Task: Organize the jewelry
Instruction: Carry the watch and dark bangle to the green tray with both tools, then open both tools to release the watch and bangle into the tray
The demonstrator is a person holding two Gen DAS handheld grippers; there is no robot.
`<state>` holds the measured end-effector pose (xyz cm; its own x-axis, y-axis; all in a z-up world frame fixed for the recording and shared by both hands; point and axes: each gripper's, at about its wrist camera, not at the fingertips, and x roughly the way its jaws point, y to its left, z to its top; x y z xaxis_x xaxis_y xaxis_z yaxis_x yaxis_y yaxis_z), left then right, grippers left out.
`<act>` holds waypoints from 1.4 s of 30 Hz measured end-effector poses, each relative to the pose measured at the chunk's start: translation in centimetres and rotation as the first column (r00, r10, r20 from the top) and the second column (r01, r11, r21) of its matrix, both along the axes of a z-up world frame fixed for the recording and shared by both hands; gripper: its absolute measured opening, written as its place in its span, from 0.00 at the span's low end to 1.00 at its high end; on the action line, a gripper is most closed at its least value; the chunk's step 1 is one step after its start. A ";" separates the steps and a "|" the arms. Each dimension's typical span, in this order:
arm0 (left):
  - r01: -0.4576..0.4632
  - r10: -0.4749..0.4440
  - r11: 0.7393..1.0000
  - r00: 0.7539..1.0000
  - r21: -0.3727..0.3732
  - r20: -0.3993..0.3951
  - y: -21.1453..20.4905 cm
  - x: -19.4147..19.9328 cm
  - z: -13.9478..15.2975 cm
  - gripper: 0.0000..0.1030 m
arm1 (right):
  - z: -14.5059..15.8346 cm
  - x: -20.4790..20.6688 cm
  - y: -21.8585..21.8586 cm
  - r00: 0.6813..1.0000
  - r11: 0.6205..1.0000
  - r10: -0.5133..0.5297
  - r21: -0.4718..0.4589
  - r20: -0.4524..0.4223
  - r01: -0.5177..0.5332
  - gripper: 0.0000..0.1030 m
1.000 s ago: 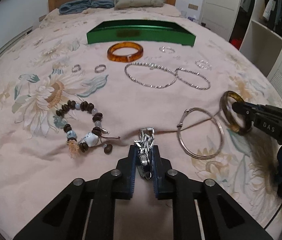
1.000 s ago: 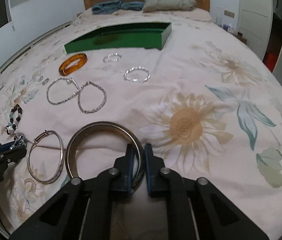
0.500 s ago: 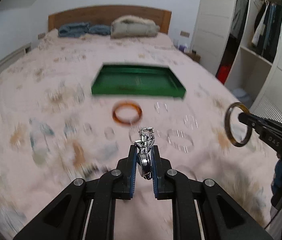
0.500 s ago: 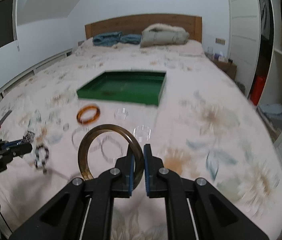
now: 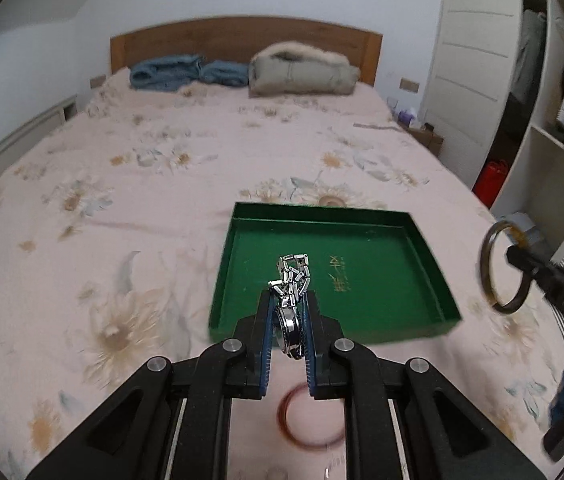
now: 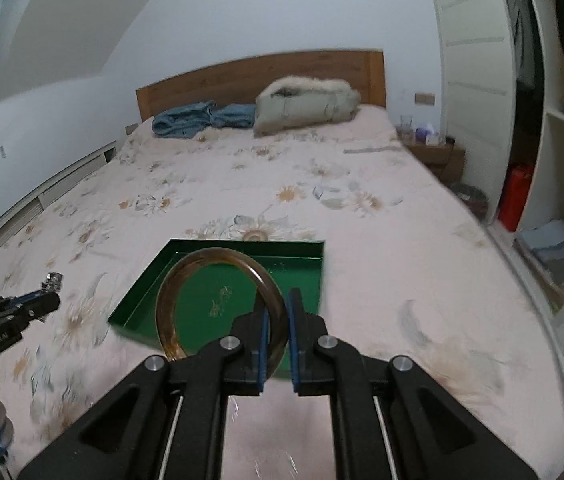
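- Now your left gripper [image 5: 287, 316] is clamped on a silver watch [image 5: 290, 322]; its case sits between the blue pads, and the metal link band [image 5: 293, 272] sticks out past the fingertips.
- Your right gripper [image 6: 278, 316] is pinched on the rim of a dark brownish bangle [image 6: 218, 300], which stands upright to the left of the jaws.
- Both pieces hang in the air, in line with the green tray [image 5: 434, 280] in each wrist view; how high above it, you cannot tell.
- Tray lies on the floral bedspread [image 5: 122, 200], gold lettering on its floor.
- An amber bangle [image 5: 310, 420], blurred, lies on the bedspread below your left gripper, on the near side of the tray.
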<state>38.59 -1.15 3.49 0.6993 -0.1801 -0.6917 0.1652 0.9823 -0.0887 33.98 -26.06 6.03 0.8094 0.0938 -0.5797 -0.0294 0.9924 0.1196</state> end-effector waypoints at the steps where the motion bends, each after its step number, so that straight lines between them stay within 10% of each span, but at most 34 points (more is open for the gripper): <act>1: -0.001 0.001 1.000 1.000 0.006 -0.015 -0.4 1.4 -1.0 0.13 | -1.3 1.8 0.3 1.000 1.000 0.001 0.011 -0.021 -0.001 0.07; 13: -0.008 0.020 0.996 0.991 0.090 -0.132 -2.7 9.2 -9.7 0.13 | -13.1 11.4 2.1 0.969 1.000 0.001 -0.019 -0.245 -0.006 0.08; 26: -0.019 0.033 0.997 0.982 0.076 -0.184 -1.8 10.4 -12.1 0.25 | -14.3 11.9 2.6 0.963 0.988 0.001 -0.146 -0.271 -0.042 0.13; 29: -0.030 0.041 0.997 0.985 0.066 -0.169 -1.3 9.9 -10.9 0.44 | -13.7 11.9 2.4 0.958 0.988 0.006 -0.143 -0.286 -0.049 0.18; 42: -0.069 0.064 0.996 0.995 0.054 0.079 4.3 -3.8 4.4 0.46 | -0.5 0.7 1.3 0.995 0.997 0.048 -0.053 -0.085 -0.052 0.22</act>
<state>34.76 3.11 7.84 0.7599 -0.0935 -0.6433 0.1036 0.9944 -0.0222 34.63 -24.78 5.52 0.7528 0.0990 -0.6507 -0.0714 0.9951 0.0687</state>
